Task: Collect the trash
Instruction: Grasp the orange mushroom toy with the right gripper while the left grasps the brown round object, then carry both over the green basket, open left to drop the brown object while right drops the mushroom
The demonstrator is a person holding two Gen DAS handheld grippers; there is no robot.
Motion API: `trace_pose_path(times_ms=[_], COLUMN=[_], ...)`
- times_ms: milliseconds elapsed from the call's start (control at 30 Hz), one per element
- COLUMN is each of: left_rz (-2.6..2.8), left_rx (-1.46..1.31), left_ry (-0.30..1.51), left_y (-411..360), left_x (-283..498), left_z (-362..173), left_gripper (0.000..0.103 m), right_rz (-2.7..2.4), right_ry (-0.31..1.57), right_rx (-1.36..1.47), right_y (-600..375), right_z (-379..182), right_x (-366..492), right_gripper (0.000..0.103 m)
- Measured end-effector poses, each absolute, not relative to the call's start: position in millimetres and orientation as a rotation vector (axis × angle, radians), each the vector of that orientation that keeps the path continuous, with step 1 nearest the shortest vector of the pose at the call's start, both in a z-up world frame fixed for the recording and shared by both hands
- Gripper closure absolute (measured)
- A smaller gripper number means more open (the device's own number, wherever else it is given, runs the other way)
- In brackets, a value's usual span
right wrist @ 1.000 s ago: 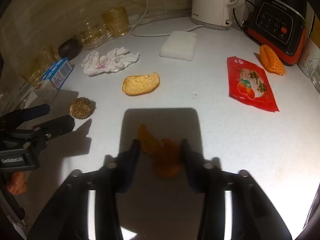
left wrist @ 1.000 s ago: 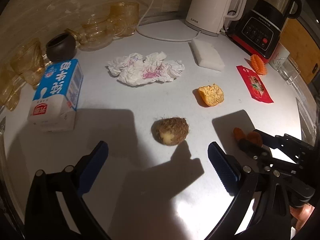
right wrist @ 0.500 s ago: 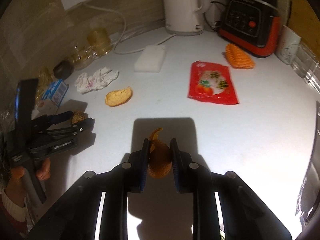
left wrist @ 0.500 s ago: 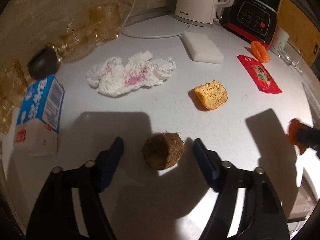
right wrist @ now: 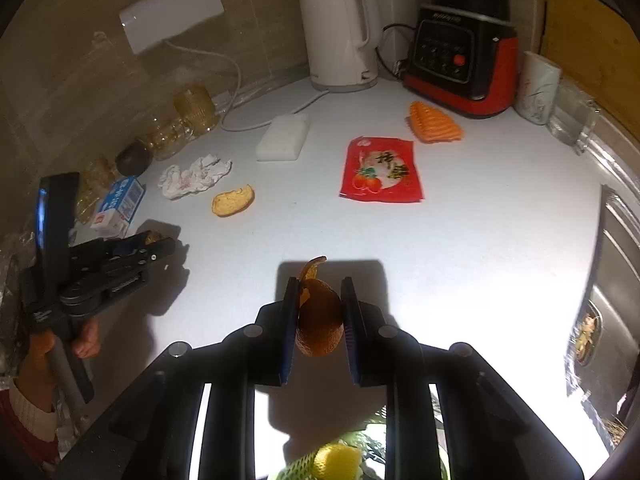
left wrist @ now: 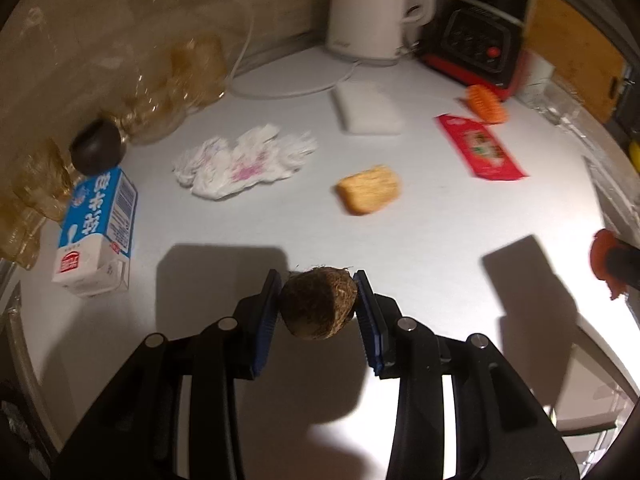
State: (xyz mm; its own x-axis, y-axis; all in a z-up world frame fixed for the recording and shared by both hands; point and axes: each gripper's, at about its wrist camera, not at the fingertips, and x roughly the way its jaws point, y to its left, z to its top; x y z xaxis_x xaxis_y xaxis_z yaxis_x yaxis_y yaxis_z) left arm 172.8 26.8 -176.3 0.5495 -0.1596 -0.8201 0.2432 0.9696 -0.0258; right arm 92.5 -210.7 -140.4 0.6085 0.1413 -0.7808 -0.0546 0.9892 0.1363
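Left fingers (left wrist: 267, 312): just closed, clamped on hairy brown taro root (left wrist: 318, 304).
Right fingers (right wrist: 289, 328): clamped on orange peel (right wrist: 320, 318).

On your counter (right wrist: 480, 240), the kettle (right wrist: 340, 28) and blender (right wrist: 460, 48) stand at the back wall. Before them lies the sponge (right wrist: 284, 142), with the wrapper (right wrist: 382, 170) to its right. The tissue (right wrist: 194, 176) lies left of the peel (right wrist: 233, 202), and the carton (right wrist: 118, 208) lies further left.
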Motion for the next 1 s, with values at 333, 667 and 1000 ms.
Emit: trace_pose_path(times_ms=[333,667,1000], left_rz=[-0.43,-0.55,-0.518], left_rx=[0.037,0.058,0.063], left_ry=[0.986,1.041,1.059], left_y=[-39,-116,-142], left_x=[66,-34,-84], left_z=[-131,-136,-144], left_gripper=[0.067,0.067,0.067], right_rz=[0.07,0.038,0.075], right_ry=[0.881,0.91,0.935], right_rx=[0.12,0.145,0.137], right_y=[-250,-296,-318], right_z=[-119,-131,-140], right_x=[-1,-98,-149], right_gripper=[0.081,0.081,0.081])
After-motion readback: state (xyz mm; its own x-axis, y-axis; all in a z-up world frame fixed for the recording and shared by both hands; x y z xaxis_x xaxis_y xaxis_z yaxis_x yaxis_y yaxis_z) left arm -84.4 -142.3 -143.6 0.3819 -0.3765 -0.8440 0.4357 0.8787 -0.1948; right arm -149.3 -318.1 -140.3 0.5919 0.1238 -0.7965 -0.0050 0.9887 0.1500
